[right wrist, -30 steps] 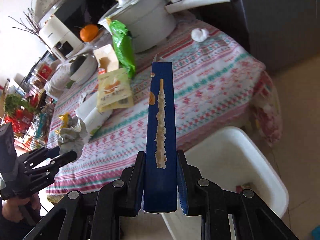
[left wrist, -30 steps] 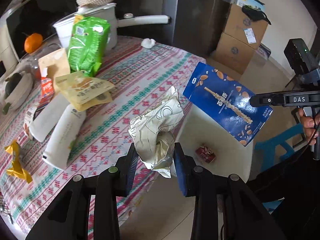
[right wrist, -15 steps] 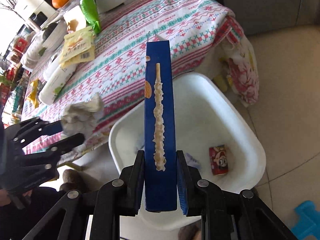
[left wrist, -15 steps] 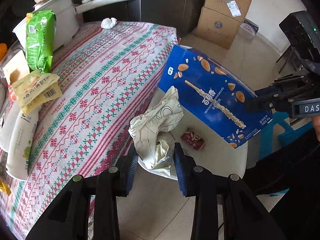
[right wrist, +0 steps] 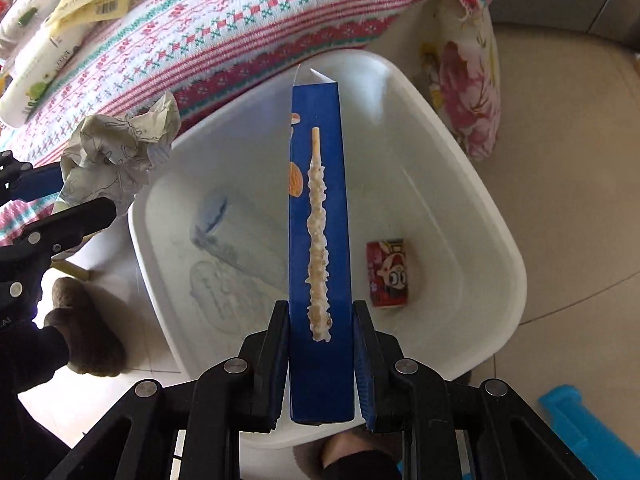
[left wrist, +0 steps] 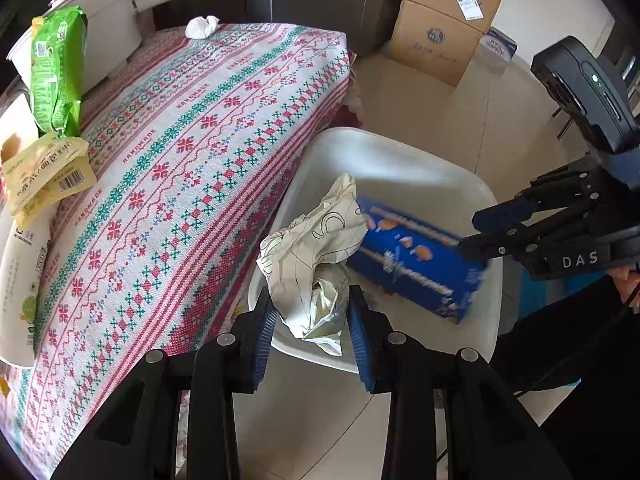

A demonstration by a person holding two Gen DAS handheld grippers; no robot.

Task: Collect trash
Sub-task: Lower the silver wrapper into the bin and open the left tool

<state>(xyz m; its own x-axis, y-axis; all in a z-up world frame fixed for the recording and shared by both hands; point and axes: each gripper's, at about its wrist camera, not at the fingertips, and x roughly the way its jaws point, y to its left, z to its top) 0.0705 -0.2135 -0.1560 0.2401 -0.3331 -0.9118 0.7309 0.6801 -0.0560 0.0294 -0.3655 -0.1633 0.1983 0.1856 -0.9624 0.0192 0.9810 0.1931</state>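
Over white bin point(right wrist: 472, 184), frame centre: right gripper point(right wrist: 321, 344) clamps blue biscuit box point(right wrist: 318, 216); at left, left gripper point(left wrist: 310, 320) grips crumpled wrapper point(left wrist: 316, 248); red can point(right wrist: 389, 273) inside bin.

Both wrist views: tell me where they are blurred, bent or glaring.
Left wrist view: blue snack box smeared by motion; crumpled wrapper sharp; fisheye bows the tablecloth stripes. Right wrist view: the box is crisp, the tablecloth edge slightly soft; daylight washes out the white bin wall.
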